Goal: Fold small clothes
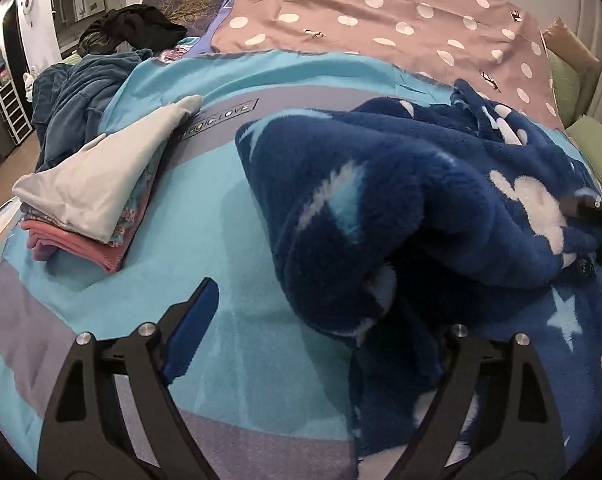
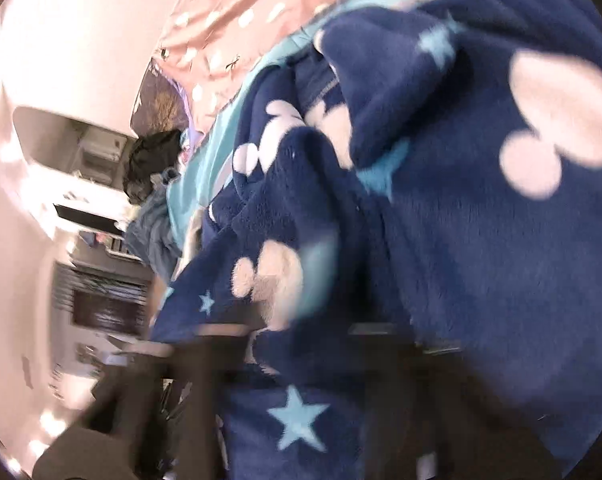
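A navy fleece garment (image 1: 401,200) with white mouse-head shapes and pale blue stars lies crumpled on the turquoise bed cover (image 1: 229,220). My left gripper (image 1: 305,296) hangs open and wide over its near edge. The blue-padded left finger (image 1: 193,320) is over bare cover, and fleece hides the right finger's tip. In the blurred right wrist view the same fleece (image 2: 481,240) fills the picture. My right gripper (image 2: 293,344) has its dark fingers drawn close with fleece bunched between them. That gripper (image 1: 593,206) also shows at the garment's right side.
A stack of folded clothes (image 1: 89,196), white on top and pink below, sits left on the cover. Behind it lie a grey-blue heap (image 1: 73,96) and a black garment (image 1: 137,24). A pink dotted sheet (image 1: 381,20) covers the far bed. Green pillows (image 1: 593,140) line the right edge.
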Available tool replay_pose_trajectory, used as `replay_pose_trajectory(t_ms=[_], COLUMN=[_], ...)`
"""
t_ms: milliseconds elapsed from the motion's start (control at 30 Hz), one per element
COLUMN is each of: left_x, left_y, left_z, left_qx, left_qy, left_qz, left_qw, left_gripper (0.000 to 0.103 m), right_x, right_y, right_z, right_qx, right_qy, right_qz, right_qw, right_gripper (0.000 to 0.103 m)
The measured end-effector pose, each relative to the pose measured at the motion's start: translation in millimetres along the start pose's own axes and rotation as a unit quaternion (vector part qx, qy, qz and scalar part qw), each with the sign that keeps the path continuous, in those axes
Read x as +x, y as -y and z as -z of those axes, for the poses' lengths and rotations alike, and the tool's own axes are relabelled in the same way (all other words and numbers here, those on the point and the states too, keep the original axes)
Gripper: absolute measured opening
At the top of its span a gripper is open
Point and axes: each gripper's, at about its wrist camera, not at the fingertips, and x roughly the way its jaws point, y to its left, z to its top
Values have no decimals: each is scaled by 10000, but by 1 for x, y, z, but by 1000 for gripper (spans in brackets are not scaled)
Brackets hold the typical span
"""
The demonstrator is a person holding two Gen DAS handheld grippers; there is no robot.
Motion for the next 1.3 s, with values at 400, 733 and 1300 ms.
replay_pose_trajectory(t_ms=[400,733,1300], left_x=[-11,-15,-60], left_y=[18,11,97], left_z=[6,7,-25], left_qx=[490,402,1137], left_qy=[300,274,436], left_qz=[-436,-184,1505], left_qw=[9974,9986,9811], left_gripper=[89,88,51], right_x=[-128,-126,-244], right_y=[27,79,211], right_z=[-6,3,-3], right_qx=[-1182,-654,1280], right_qy=[1374,900,2200], right_qz=[1137,1356,1629], right_qw=[9769,9845,9532], right_gripper=[14,20,40])
